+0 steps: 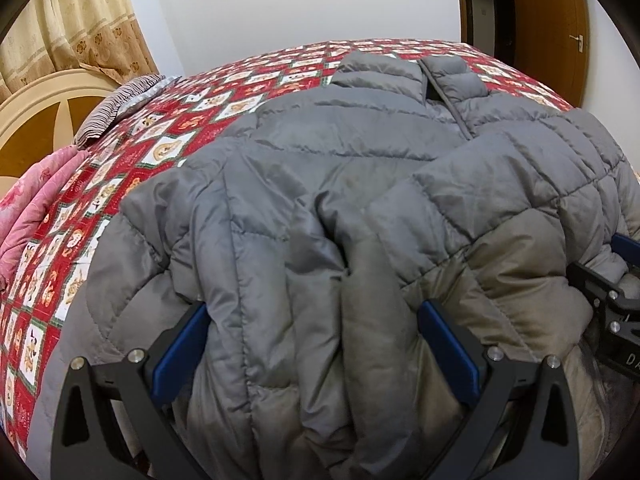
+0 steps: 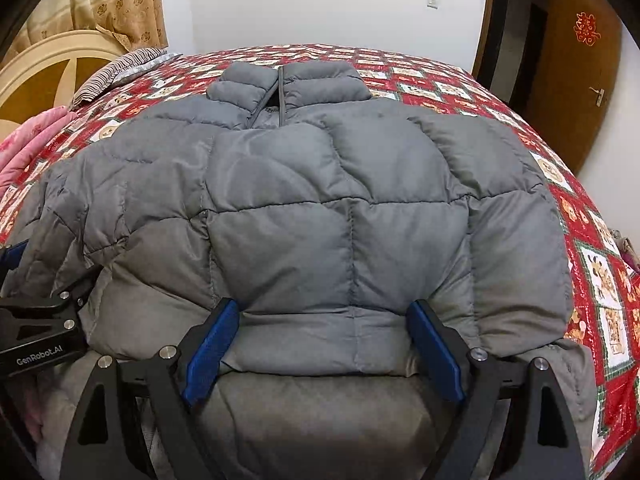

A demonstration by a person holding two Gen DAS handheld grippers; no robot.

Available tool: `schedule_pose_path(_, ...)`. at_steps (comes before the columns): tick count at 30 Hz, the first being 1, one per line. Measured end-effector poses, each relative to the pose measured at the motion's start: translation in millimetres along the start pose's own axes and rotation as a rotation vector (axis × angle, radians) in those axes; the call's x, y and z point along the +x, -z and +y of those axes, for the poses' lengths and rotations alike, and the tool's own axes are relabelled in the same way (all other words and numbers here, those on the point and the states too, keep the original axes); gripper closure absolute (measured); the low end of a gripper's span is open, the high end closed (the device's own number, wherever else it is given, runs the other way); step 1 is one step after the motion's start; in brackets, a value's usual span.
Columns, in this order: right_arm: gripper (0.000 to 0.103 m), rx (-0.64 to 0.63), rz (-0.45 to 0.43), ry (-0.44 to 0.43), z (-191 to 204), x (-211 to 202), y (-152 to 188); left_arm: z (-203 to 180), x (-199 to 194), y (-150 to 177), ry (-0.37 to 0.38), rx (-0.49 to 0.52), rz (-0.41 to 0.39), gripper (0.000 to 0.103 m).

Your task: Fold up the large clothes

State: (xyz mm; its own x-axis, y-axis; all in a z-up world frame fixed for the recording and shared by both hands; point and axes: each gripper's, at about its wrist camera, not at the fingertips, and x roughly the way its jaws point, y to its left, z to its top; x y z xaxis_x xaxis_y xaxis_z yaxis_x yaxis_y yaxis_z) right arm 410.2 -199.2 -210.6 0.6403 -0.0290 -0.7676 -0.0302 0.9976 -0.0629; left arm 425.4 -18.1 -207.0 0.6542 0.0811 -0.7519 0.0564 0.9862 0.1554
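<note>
The grey puffer jacket (image 2: 336,208) is lying spread on the red patterned bedspread (image 2: 440,80), collar (image 2: 288,84) at the far end and hem bunching between both grippers. It looks light, soft, springy and slick, so thick hem folds should hold best. The left gripper (image 1: 316,344) and right gripper (image 2: 324,340) are both sitting wide apart, straddling padding without pinching it.

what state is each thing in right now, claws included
grey puffer jacket: front up on the bed, sleeves folded in, zipped
collar: slightly open
left claw: open, straddling bunched hem
right claw: open, straddling hem
door: ajar
</note>
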Motion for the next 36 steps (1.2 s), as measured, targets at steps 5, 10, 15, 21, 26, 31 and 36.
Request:
schedule_pose_path(5,0.016,-0.011,-0.007,0.016,3.3,1.1,0.6,6.2,-11.4,-2.7,-0.003,-0.013,-0.009,0.0)
schedule_pose_path(10,0.015,-0.013,-0.01,0.025,2.2,1.2,2.4,34.7,-55.9,-3.7,-0.035,-0.021,-0.078,0.0)
schedule_pose_path(15,0.014,-0.01,-0.005,0.023,1.9,1.6,1.4,94.5,-99.4,19.0,-0.171,-0.014,-0.115,0.0)
schedule_pose_path(21,0.014,-0.053,-0.027,0.007,3.0,-45.1,9.1,189.8,-126.2,100.3,-0.269,-0.128,-0.021,0.0)
schedule_pose_path(26,0.014,-0.173,-0.043,0.028,12.3,-76.9,36.4,225.0,-107.1,152.3,-0.242,-0.26,0.097,0.0)
schedule_pose_path(31,0.014,-0.158,-0.039,0.017,11.8,-84.9,56.5,223.0,-92.0,151.6,-0.187,-0.306,0.075,0.016)
schedule_pose_path(36,0.014,-0.128,-0.067,0.001,6.1,-99.8,69.5,222.8,-90.2,136.7,-0.151,-0.264,0.057,0.085)
